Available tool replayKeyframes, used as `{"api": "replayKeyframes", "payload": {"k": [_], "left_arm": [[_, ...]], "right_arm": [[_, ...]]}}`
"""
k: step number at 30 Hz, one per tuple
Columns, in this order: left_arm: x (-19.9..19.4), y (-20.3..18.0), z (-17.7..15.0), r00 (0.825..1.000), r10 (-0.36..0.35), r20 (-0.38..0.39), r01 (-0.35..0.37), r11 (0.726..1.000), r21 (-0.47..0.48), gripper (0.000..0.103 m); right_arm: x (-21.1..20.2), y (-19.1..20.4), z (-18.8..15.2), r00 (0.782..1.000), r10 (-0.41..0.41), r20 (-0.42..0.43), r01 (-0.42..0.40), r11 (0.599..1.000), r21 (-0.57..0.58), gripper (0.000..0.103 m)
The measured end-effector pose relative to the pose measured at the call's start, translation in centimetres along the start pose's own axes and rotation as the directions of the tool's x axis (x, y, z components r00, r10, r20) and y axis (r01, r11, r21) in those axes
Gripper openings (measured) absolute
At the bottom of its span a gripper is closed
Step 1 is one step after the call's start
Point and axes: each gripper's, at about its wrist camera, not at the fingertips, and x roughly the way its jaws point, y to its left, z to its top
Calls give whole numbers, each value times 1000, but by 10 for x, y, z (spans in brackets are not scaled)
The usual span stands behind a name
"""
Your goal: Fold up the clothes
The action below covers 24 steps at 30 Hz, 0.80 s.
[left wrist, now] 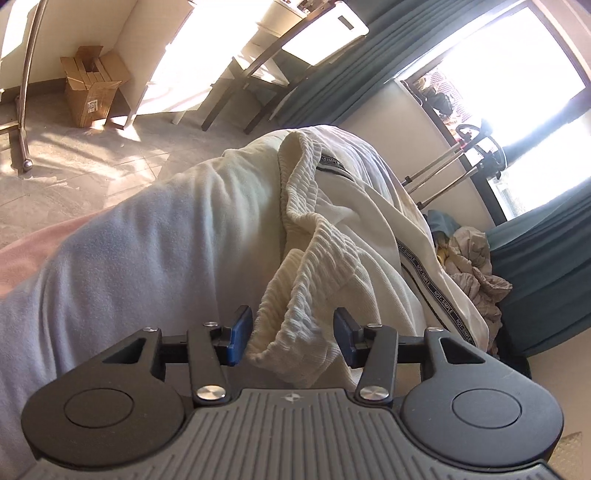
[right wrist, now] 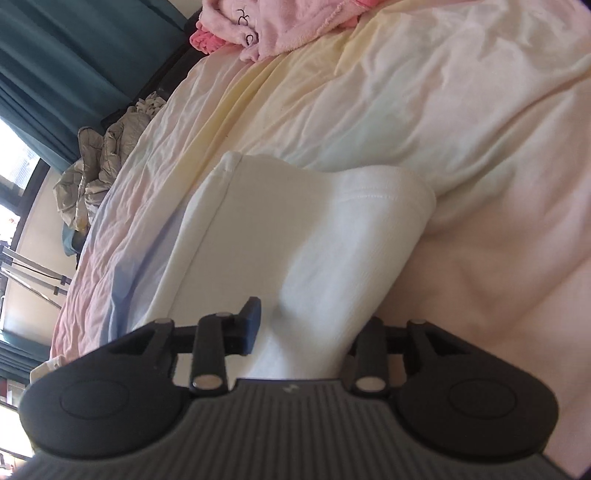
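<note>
Folding had barely got going from what I could see. The white track pants [left wrist: 332, 229] were a rumpled heap on the bed [right wrist: 461, 122], ribbed waistband [left wrist: 314, 266] twisted and the "NOT·SIMPLE" side tape wandering off toward the far edge, so pretty much every fold was left to do. The left claw [left wrist: 291, 338] sat about half open with the waistband's end lying loose between its blue pads, not pinched. Over on the right claw [right wrist: 308, 332], a hemmed leg end of the same white fabric ran up between the fingers; one pad was hidden under cloth, so I couldn't tell if it was gripping. Pink clothes [right wrist: 266, 29] waited further up the bed.
</note>
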Motion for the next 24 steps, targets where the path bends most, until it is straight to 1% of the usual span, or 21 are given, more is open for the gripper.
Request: {"api": "replayKeyframes", "payload": {"k": [1,3,4,7,9,12,14,16,17,18,19,21,23,24], "left_arm": [[-6,-9,-3,1000,8,20,-9,998,56,71],[-14,-25,-9,998,12,55,-20,989,149,76],[-17,-35,-13,997,16,70,-30,980,196,78],[-22,-68,-28,992,34,122,-72,944,322,85],[-22,-89,-38,985,54,166,-115,917,381,85],[-23,-117,-52,969,89,231,-183,885,428,86],[-26,-131,-60,957,105,272,-221,869,442,87],[-32,-139,-67,945,97,311,-239,854,461,90],[-34,-142,-70,942,97,322,-248,847,470,91],[-36,-144,-73,940,96,328,-253,841,478,91],[-37,-146,-75,941,94,324,-251,836,488,91],[-39,-150,-80,945,88,316,-247,825,508,91],[-38,-157,-85,949,74,307,-235,816,528,91],[-36,-163,-88,953,58,299,-218,814,538,91]], "right_arm": [[-4,1,1,1000,0,20,0,1000,-9,44],[-13,4,2,998,-6,63,8,999,-40,50],[-19,7,3,996,-9,89,15,998,-64,51],[-33,18,3,985,-26,170,50,989,-140,54],[-41,25,2,976,-31,217,72,980,-183,55],[-53,33,-1,961,-23,276,93,966,-242,55],[-60,40,-4,947,-21,320,116,953,-281,55],[-67,45,-5,936,-10,352,127,942,-310,57],[-69,47,-6,930,-5,367,133,937,-322,60],[-72,49,-8,923,-1,384,140,932,-335,62],[-74,51,-9,917,6,398,145,926,-349,62],[-77,57,-10,912,28,410,141,915,-377,64],[-78,63,-12,919,76,387,96,908,-407,64],[-78,65,-13,923,97,372,73,905,-418,63]]}}
